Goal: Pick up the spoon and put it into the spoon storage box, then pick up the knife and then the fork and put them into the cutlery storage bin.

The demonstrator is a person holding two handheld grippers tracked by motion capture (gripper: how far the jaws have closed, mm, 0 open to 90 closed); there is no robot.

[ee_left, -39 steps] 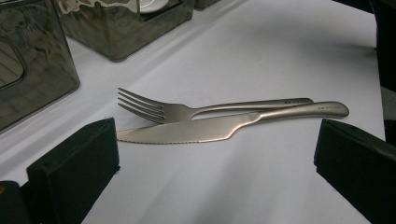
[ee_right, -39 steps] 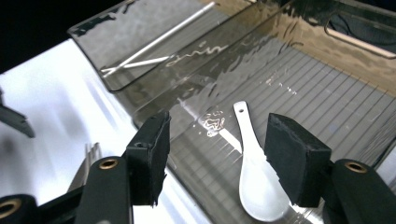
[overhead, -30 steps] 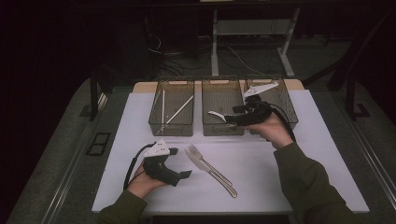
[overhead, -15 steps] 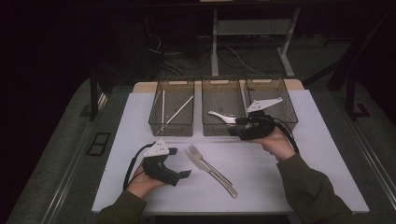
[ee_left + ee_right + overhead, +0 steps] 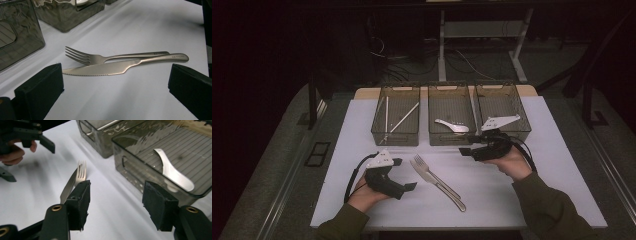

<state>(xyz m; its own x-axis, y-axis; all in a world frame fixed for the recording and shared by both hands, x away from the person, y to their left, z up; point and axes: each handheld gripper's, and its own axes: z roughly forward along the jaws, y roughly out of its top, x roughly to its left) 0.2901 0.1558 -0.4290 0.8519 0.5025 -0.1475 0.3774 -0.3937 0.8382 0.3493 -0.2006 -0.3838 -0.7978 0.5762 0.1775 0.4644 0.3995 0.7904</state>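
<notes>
A broad strip of bare white table point(image 5: 522, 195) is left open in front of the three bins, between the left gripper point(image 5: 404, 175) and the right gripper point(image 5: 467, 150). The middle of that strip is taken up by a fork point(image 5: 424, 167) and a knife point(image 5: 447, 189), laid touching side by side on a diagonal. Passage farther back is blocked by the walls of the left bin point(image 5: 395, 136), the middle bin point(image 5: 452, 137) and the right bin point(image 5: 507, 131), set close together in a row. The bins are open from above. Free surface is found to the right of the right hand point(image 5: 512, 162) and along the near edge.
</notes>
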